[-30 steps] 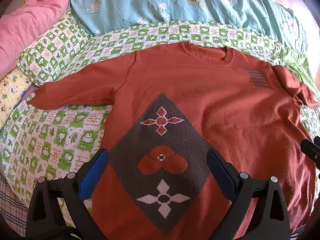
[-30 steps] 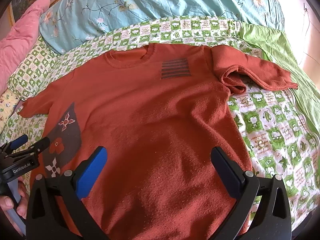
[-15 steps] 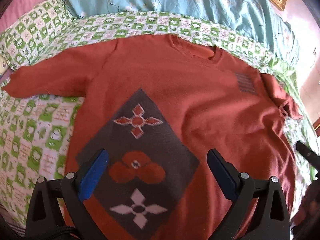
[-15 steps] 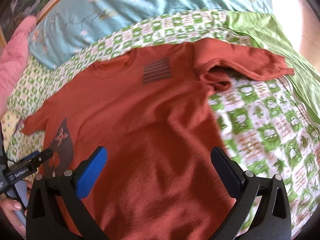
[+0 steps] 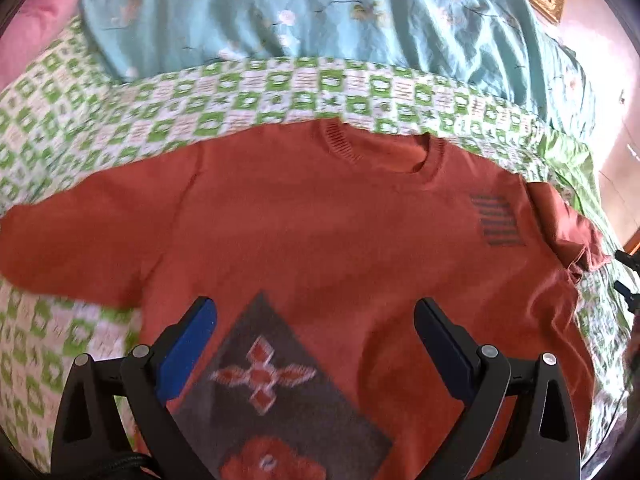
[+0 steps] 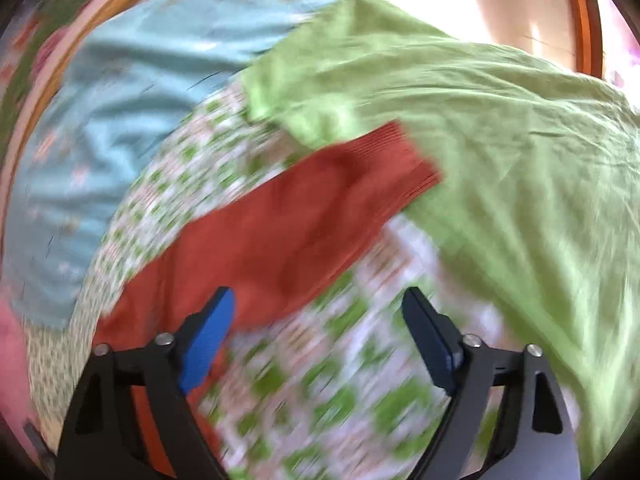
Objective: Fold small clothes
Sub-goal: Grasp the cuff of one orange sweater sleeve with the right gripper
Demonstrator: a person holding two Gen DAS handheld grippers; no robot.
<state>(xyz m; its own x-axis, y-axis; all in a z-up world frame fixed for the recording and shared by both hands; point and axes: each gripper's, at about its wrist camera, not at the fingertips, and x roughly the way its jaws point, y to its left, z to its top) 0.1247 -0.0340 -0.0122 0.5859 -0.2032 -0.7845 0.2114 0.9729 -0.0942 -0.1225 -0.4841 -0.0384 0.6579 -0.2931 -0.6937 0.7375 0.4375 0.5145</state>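
A rust-orange sweater [image 5: 320,232] lies flat and face up on the bed, collar away from me, with a grey diamond patch [image 5: 276,384] low on its front. My left gripper [image 5: 316,340] hovers open over the chest and holds nothing. In the blurred right wrist view the sweater's right sleeve [image 6: 288,232] stretches toward its ribbed cuff [image 6: 412,160]. My right gripper [image 6: 320,328] hangs above the sleeve and the sheet; its jaws are closing, with nothing pressed between them. Its dark tips [image 5: 626,276] show at the right edge of the left wrist view.
A green-and-white checked sheet [image 5: 240,100] covers the bed. A light blue floral duvet [image 5: 340,20] is bunched at the back, with pink bedding [image 5: 36,20] at the far left. A plain green cloth [image 6: 500,140] lies right of the sleeve.
My right gripper has swung right, off the sweater's body to its right sleeve, rolling as it went, and its jaws have narrowed. My left gripper has moved up the sweater toward the collar.
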